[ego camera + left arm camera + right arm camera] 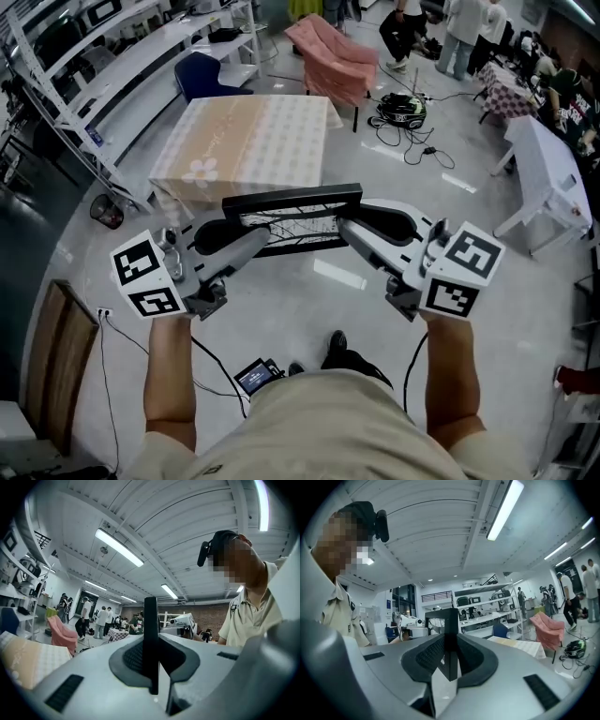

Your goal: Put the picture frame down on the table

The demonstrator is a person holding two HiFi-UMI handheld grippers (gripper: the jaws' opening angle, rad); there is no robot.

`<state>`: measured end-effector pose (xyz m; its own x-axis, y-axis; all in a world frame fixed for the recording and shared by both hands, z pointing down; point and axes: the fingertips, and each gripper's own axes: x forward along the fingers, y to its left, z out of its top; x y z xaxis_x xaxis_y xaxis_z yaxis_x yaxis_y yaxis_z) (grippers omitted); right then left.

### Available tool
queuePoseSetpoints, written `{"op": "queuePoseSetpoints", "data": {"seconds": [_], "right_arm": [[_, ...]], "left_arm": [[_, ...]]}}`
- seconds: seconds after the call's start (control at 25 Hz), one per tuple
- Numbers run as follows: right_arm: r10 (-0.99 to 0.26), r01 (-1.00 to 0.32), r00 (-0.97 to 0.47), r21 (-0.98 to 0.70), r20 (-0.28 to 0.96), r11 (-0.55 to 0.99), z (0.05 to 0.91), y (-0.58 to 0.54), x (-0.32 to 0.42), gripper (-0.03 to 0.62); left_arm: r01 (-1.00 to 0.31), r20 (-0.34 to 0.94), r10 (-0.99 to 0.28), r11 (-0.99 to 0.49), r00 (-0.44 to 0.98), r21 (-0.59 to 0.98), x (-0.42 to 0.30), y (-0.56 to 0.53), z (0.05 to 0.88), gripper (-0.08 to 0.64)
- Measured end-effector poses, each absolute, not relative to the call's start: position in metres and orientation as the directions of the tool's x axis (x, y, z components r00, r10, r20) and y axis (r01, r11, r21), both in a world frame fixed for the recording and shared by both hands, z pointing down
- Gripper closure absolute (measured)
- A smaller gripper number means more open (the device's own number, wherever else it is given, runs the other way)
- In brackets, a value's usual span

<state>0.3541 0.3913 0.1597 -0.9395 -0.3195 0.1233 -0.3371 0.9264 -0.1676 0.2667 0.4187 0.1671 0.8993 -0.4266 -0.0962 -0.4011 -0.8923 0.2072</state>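
Note:
A black picture frame (292, 220) with a branch-like drawing hangs in the air over the floor, just in front of the table (253, 141) with the beige patterned cloth. My left gripper (246, 240) is shut on the frame's left side and my right gripper (349, 231) on its right side. In the left gripper view the frame's black edge (151, 634) stands upright, pinched between the dark pads of the left gripper (151, 670). The right gripper view shows the frame's corner (449, 634) clamped the same way in the right gripper (449, 665).
A chair draped in pink cloth (333, 56) stands behind the table, a blue chair (202, 75) at its far left. White shelving (112, 66) runs along the left, a white folding table (544, 169) stands at right. Cables (403, 111) lie on the floor. People stand at the back.

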Motion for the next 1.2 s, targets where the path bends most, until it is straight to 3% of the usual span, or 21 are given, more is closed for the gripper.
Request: {"op": "queuePoseSetpoints", "data": {"seconds": [0.32, 0.64, 1.2], "right_arm": [[-0.222, -0.239, -0.969, -0.185, 0.105, 0.953, 0.156, 0.305, 0.340, 0.520], [-0.151, -0.175, -0.980, -0.203, 0.128, 0.963, 0.167, 0.228, 0.275, 0.520], [-0.192, -0.208, -0.976, -0.180, 0.103, 0.961, 0.177, 0.230, 0.284, 0.520]], "left_arm": [[-0.494, -0.067, -0.518, -0.842, 0.853, 0.217, 0.255, 0.341, 0.161, 0.518], [-0.544, -0.070, -0.577, -0.798, 0.814, 0.258, 0.193, 0.269, 0.175, 0.518], [-0.514, -0.072, -0.539, -0.830, 0.839, 0.219, 0.200, 0.268, 0.183, 0.518]]}}
